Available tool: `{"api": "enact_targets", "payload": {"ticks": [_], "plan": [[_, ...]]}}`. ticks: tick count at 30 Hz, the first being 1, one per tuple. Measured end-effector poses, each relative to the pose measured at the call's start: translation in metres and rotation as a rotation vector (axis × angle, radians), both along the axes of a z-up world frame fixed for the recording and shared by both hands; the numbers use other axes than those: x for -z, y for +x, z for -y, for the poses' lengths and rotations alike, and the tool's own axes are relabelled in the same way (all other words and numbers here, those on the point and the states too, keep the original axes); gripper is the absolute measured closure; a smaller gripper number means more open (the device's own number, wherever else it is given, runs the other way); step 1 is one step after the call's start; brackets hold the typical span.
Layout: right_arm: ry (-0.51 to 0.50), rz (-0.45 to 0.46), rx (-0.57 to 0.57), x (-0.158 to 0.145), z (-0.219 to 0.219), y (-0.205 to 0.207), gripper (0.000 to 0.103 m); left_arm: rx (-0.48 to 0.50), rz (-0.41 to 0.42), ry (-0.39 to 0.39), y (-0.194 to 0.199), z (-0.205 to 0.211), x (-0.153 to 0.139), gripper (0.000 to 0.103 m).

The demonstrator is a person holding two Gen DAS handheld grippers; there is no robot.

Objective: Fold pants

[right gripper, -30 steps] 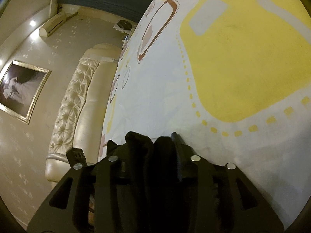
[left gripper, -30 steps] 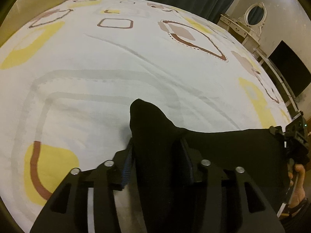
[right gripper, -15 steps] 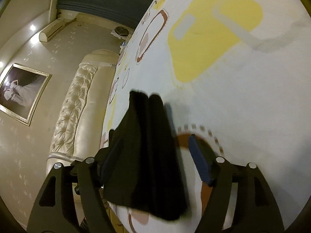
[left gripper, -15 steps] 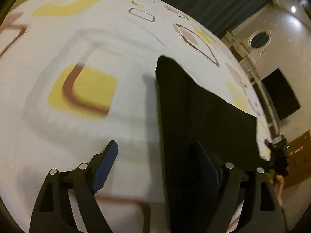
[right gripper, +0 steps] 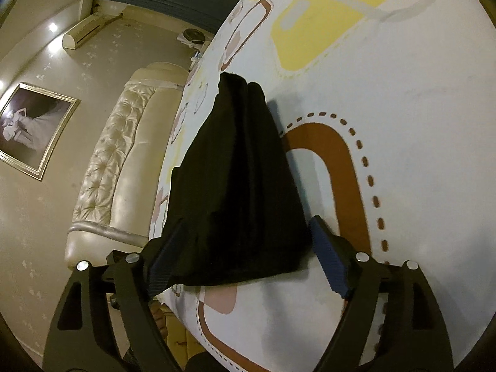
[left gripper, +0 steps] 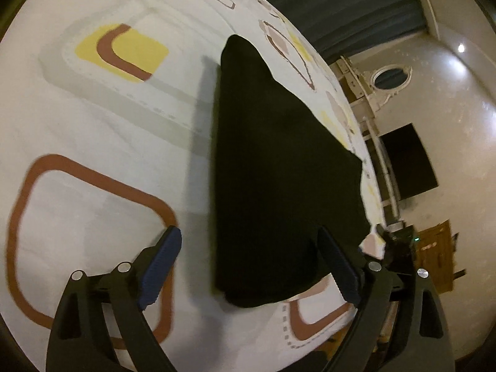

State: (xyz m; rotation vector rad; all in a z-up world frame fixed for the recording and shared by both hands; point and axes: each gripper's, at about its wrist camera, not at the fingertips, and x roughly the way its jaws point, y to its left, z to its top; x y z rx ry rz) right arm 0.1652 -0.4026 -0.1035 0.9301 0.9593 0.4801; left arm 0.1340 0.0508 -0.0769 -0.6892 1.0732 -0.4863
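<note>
Left wrist view: left tool (left gripper: 248, 254), fingers spread wide apart, gripping nothing, poised above the near end of the black pants (left gripper: 279, 161). The pants lie flat as a folded dark slab on the bed (left gripper: 93, 117), running away from the camera toward a narrow far corner, close to the bed's right edge. The bed is covered by a white sheet printed with yellow and brown rounded rectangles. Room items: dark curtain (left gripper: 356, 3), white dressing table with oval mirror (left gripper: 390, 77), dark screen (left gripper: 409, 161) on the wall, and part of the other tool at the lower right. Right wrist view: right tool (right gripper: 238, 251), fingers likewise spread and holding nothing, its left finger overlapping the pants' near corner in the picture; contact cannot be told. The pants (right gripper: 238, 170) show stacked layers at the far end and lie near the bed's edge. Room items: tufted cream headboard (right gripper: 124, 145), framed picture (right gripper: 34, 127), wall air conditioner (right gripper: 90, 29). Judgement: the fold appears laid and let go. To finish well, lift both tools straight up clear of the cloth so no layer drags, check that the edges lie aligned, and smooth any ridge before a further fold. Soft bedding may let the layers creep.
</note>
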Motion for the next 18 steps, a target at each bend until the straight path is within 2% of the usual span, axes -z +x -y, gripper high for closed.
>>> {"api": "enact_targets", "payload": {"ticks": [3, 6, 7, 8, 10, 11, 12, 16, 18], "plan": [[-0.013, -0.008, -0.005, -0.001, -0.011, 0.004, 0.020, -0.012, -0.014, -0.029, 0.001, 0.005, 0.003, 0.015], [-0.055, -0.011, -0.043, -0.003, -0.026, 0.010, 0.019, 0.004, 0.002, -0.005, -0.001, 0.015, 0.002, 0.016], [-0.066, -0.012, -0.054, -0.003, -0.031, 0.012, 0.019, 0.015, 0.008, 0.011, -0.002, 0.018, 0.002, 0.030], [-0.080, -0.014, -0.064, -0.004, -0.035, 0.012, 0.023, 0.034, 0.007, 0.039, -0.002, 0.024, 0.002, 0.035], [-0.131, -0.022, -0.082, -0.004, -0.042, 0.013, 0.040, 0.030, 0.012, 0.072, -0.002, 0.028, 0.002, 0.041], [-0.143, -0.028, -0.085, -0.003, -0.043, 0.014, 0.053, 0.023, 0.014, 0.078, -0.003, 0.028, 0.002, 0.044], [-0.132, -0.034, -0.089, -0.001, -0.043, 0.014, 0.061, 0.020, 0.011, 0.080, -0.003, 0.027, 0.002, 0.047], [-0.063, -0.027, -0.074, -0.002, -0.040, 0.009, 0.066, 0.002, 0.011, 0.082, -0.004, 0.025, -0.002, 0.060], [-0.035, -0.025, -0.062, -0.003, -0.038, 0.007, 0.067, 0.004, 0.024, 0.109, -0.005, 0.028, -0.007, 0.062]]}}
